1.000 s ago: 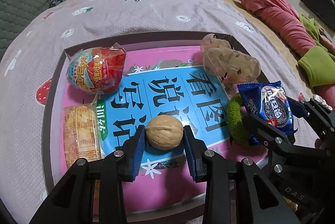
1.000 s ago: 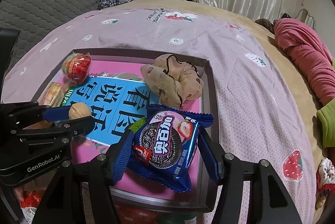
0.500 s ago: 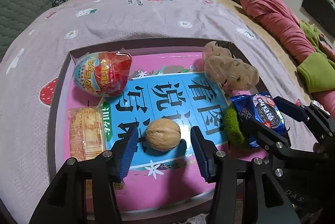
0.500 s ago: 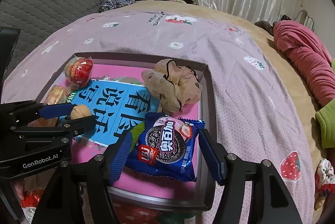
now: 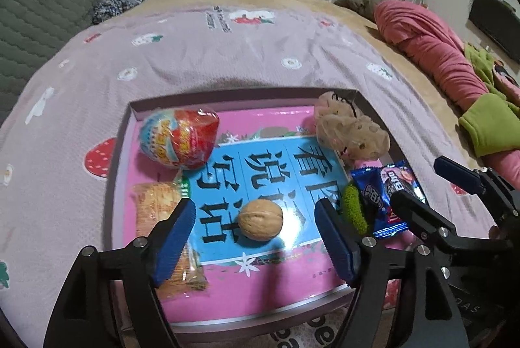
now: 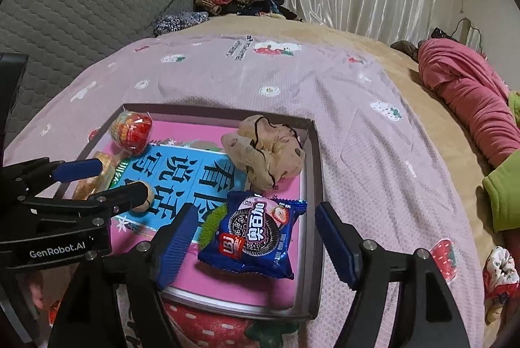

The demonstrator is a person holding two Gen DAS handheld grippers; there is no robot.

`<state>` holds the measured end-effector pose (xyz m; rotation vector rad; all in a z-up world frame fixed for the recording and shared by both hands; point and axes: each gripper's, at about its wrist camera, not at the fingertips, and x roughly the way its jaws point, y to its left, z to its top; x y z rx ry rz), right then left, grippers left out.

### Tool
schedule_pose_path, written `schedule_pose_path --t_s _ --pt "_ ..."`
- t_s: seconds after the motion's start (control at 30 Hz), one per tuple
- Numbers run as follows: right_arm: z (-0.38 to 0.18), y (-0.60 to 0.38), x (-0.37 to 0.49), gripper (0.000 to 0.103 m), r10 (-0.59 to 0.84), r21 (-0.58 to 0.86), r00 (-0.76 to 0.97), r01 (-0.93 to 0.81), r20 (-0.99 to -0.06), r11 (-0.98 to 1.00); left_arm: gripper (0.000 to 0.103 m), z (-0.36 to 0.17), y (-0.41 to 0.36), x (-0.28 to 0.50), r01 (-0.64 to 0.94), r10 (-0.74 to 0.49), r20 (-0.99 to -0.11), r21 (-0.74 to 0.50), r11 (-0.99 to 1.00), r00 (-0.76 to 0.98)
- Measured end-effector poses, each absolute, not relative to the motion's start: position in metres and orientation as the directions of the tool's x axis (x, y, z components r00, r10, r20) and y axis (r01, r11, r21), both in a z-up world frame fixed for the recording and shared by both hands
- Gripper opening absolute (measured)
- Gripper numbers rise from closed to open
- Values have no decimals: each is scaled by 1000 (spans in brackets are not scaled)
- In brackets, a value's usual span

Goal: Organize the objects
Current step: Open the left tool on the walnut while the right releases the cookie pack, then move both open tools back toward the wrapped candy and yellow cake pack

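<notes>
In the left wrist view, the left hand-held gripper [image 5: 255,239], ribbed blue pads opening, straddles without touching the wrinkled oval walnut [image 5: 260,219] lying in the shallow tray [image 5: 118,179]; in the right wrist view, the right hand-held gripper [image 6: 252,239], jaws likewise opening, flanks the glossy blue cookie packet [image 6: 255,239] lying in the tray's near right corner.

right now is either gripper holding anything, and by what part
Nothing is held. The left gripper is opening around the walnut, pads clear; the right gripper is opening around the cookie packet, untouched in the tray.

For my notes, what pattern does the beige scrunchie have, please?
Dark spots on beige scrunchie; right wrist view.
</notes>
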<state>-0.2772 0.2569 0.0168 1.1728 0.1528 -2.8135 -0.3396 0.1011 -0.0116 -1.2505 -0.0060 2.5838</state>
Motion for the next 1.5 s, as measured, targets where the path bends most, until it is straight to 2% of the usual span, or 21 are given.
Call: schedule_pose_path --t_s 0.43,0.63,1.1,1.4,1.5 --pt "60 253 -246 86 -31 -79 -771 105 -636 -991 81 24 89 -314 -212 208 -719 -85 -973 -663" --pt "86 259 -227 88 -17 -74 -794 78 -608 -994 85 34 79 -296 -180 199 -710 -103 -978 -676" --pt "148 260 -148 91 -13 -77 -810 72 -586 -994 85 96 76 -196 -171 196 -694 -106 -980 -693" --pt "192 256 -85 93 -17 -90 -840 79 -542 -993 85 148 77 -132 -167 176 -661 -78 -983 -730" --pt "207 256 -64 96 -15 -95 -854 75 -521 -993 85 164 73 -111 -161 177 -645 -84 -983 -743"
